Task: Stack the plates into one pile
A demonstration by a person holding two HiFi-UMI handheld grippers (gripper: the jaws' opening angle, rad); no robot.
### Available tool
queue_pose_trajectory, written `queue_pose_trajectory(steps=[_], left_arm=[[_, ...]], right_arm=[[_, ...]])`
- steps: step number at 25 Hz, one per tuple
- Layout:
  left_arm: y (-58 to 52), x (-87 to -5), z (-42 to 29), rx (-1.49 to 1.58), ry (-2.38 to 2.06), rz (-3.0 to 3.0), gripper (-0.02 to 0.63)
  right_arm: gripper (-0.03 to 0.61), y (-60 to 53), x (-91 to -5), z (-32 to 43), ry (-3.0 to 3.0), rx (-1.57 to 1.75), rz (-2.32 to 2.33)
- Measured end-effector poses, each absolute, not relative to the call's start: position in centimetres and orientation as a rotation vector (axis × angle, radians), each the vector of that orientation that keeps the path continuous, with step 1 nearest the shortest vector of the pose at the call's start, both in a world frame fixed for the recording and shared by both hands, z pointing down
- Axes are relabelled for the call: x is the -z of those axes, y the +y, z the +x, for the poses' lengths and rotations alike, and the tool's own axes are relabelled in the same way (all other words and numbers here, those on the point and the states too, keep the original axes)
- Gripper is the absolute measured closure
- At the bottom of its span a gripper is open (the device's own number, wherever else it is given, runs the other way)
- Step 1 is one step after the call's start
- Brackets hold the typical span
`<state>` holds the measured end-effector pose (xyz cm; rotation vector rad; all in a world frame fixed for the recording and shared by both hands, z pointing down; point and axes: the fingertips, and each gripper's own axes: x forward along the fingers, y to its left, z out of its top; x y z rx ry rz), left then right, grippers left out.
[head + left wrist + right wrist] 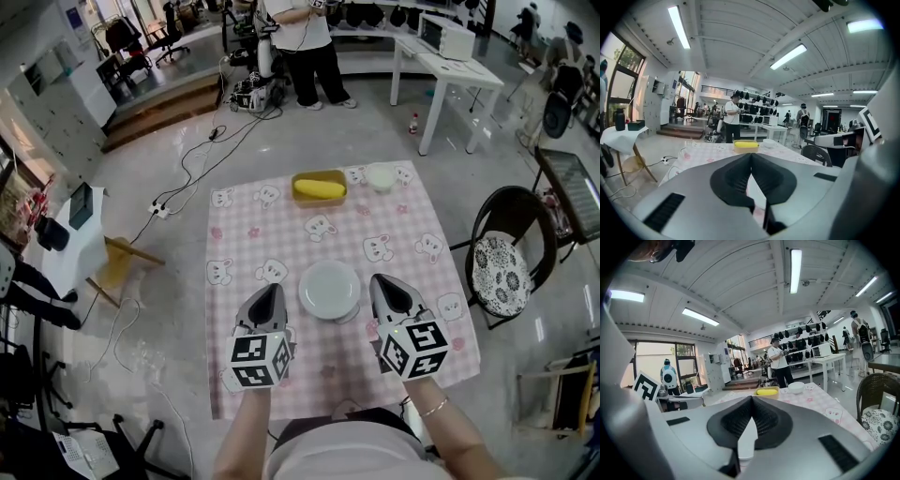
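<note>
A pile of white plates (328, 289) rests on the pink checked tablecloth (281, 234), near its front middle. My left gripper (271, 291) hovers just left of the pile and my right gripper (379, 280) just right of it; neither touches the plates. Both point toward the table's far end. In the left gripper view the left gripper (750, 156) has its jaws together with nothing between them. The right gripper (751, 399) looks the same in the right gripper view, and part of the white pile (745, 439) shows through the gap below the tips.
At the cloth's far edge stand a yellow tray (319, 187) holding something yellow and a small white bowl (380, 176). A black chair with a patterned cushion (502, 267) stands right of the table. Cables (187, 169) cross the floor on the left. A person (305, 47) stands beyond the table.
</note>
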<state>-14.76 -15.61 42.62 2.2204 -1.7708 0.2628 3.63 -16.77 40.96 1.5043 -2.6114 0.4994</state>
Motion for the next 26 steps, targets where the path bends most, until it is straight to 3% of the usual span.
queue_pose_trajectory(steps=[26], left_arm=[[-14.0,-40.1,-14.7,-0.202,-1.773,2.271,0.592]], right_arm=[[0.575,-15.3,-38.9,4.5,-2.646,-0.450,1.524]])
